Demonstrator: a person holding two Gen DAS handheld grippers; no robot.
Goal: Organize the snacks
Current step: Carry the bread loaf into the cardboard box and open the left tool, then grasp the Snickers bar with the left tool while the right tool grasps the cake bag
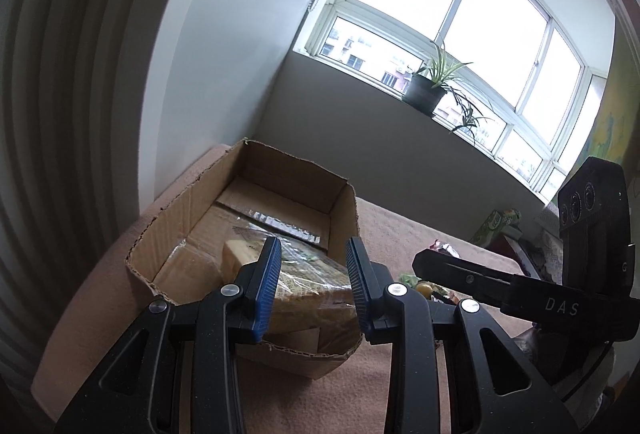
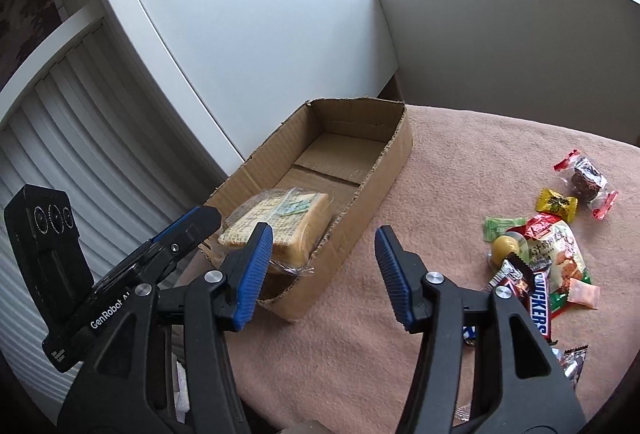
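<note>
Both the left gripper (image 1: 312,286) and right gripper (image 2: 322,274) hang released over the cardboard box (image 2: 394,154) at centre frame, where a light, squashy cellophane-wrapped sponge cake (image 2: 280,218) lies, likely best pinched across its firmer sides.

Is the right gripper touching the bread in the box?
Apart. In the right wrist view the right gripper is open over bare blanket beside the box; the bread lies inside it, beyond the wall.

Daylight is pouring in through a big window (image 1: 460,18), with a potted plant (image 1: 426,90) sitting on the sill. White cabinet (image 2: 256,34) is standing beside the pink-covered surface (image 2: 480,162).
</note>
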